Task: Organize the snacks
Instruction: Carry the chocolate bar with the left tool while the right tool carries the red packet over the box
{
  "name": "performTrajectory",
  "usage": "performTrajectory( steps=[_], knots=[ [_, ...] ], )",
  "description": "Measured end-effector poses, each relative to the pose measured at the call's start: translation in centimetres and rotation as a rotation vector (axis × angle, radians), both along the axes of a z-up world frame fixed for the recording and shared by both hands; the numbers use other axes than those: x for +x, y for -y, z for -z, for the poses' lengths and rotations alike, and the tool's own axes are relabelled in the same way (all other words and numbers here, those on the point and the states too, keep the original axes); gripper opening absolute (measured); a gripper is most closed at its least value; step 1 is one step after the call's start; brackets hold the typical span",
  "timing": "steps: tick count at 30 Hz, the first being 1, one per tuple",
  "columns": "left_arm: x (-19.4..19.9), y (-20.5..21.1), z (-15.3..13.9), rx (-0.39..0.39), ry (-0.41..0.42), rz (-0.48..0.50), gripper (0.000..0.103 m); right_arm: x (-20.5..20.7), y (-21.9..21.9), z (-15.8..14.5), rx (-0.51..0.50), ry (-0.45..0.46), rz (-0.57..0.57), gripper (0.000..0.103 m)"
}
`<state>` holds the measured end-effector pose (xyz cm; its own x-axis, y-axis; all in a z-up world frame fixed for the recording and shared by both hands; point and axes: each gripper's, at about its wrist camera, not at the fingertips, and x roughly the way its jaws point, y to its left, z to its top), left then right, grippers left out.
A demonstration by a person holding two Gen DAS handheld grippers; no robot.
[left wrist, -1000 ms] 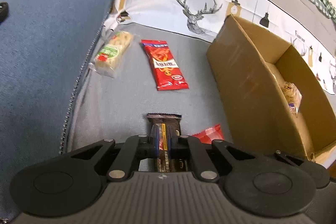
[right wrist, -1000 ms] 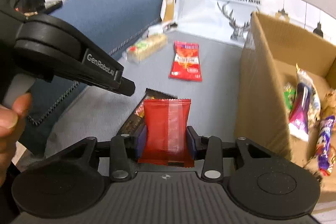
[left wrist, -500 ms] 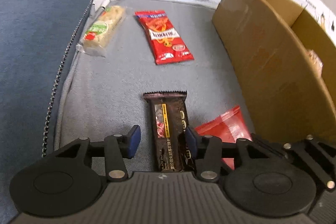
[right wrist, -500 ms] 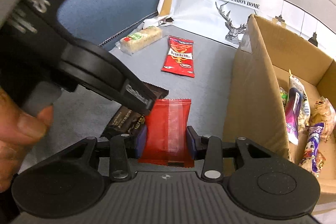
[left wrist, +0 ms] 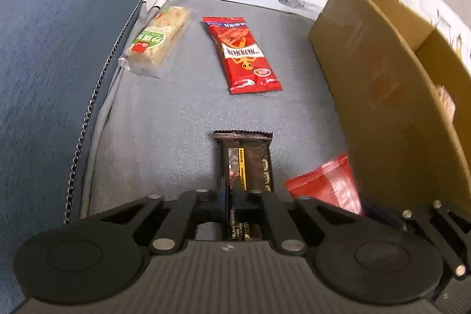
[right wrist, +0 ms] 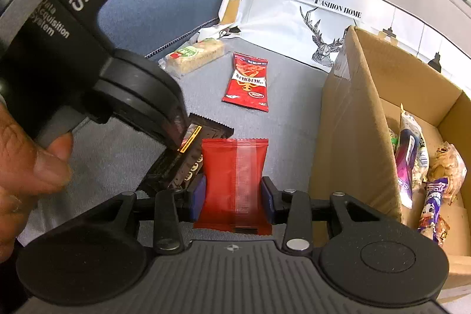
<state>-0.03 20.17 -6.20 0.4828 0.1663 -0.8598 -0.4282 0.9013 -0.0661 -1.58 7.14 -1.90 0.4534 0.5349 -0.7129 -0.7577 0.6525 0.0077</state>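
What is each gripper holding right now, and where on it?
The left gripper pinches the dark brown chocolate bar near its near end. The right gripper clamps the plain red snack packet across its lower sides.

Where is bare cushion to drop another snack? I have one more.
Free: the grey cushion between the red chip bag and the dark bar. Crowded: by the cardboard box, around the red packet.

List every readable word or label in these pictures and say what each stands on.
"FASHION HOME": white deer-print cloth.
"DAS", "Data Acquisition System": black left gripper body.
"BLACK TRUFFLE": dark brown chocolate bar wrapper.
Red chip packet, green-labelled cracker pack: print unreadable.
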Motion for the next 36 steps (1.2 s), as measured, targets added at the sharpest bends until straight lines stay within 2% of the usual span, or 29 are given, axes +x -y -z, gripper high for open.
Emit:
performTrajectory(
  steps=[1,2,7,12,13,15,16,18,20,22,23,26,29,36],
  knots=[
    [-0.1,-0.1,-0.2,-0.012,0.016,-0.004,0.028,-0.1,0.1,0.0,0.001,0.003,0.002,0.041],
    [-0.2,-0.1,-0.4,-0.018,0.034,-0.005,0.039,-0.1,0.1,-0.1,0.003,0.005,0.003,0.041],
    [-0.1,-0.1,-1.2,0.003,0.071,-0.043,0.042,-1.3,0.5,-1.5,-0.004,0.093,0.001,0.041],
    [-0.5,-1.9,-1.9,-0.049,0.116,-0.147,0.046,-1.7,2.2,-4.3,0.054,0.112,0.019,0.041],
    [-0.5,-1.9,-1.8,-0.062,0.112,-0.143,0.048,-1.8,2.6,-4.9,0.073,0.105,0.024,0.041],
    [0.0,-1.5,-1.2,-0.085,0.080,-0.104,0.062,-1.7,3.6,-5.9,0.109,0.092,0.037,0.041],
    [0.3,-0.9,-0.8,-0.088,0.058,-0.072,0.065,-1.6,4.1,-6.4,0.124,0.087,0.045,0.041],
    [1.1,0.6,0.0,-0.044,0.002,0.011,0.071,-1.4,4.9,-7.0,0.152,0.077,0.061,0.041],
    [1.7,2.4,0.7,0.063,-0.056,0.077,0.071,-0.8,5.6,-7.5,0.169,0.068,0.074,0.041],
    [2.1,3.6,1.4,0.150,-0.103,0.119,0.067,-0.4,6.3,-7.6,0.182,0.062,0.086,0.041],
    [2.2,4.0,1.8,0.173,-0.119,0.136,0.046,-0.2,6.7,-7.7,0.190,0.058,0.091,0.041],
    [2.1,4.1,1.7,0.162,-0.112,0.133,0.043,0.8,7.8,-7.8,0.216,0.039,0.104,0.041],
    [1.9,3.6,0.6,0.146,-0.059,0.099,0.043,2.1,9.2,-8.5,0.252,0.012,0.114,0.041],
    [1.6,3.1,-3.6,0.108,0.170,0.019,0.043,7.6,12.7,-10.9,0.341,-0.015,0.176,0.041]
  ],
)
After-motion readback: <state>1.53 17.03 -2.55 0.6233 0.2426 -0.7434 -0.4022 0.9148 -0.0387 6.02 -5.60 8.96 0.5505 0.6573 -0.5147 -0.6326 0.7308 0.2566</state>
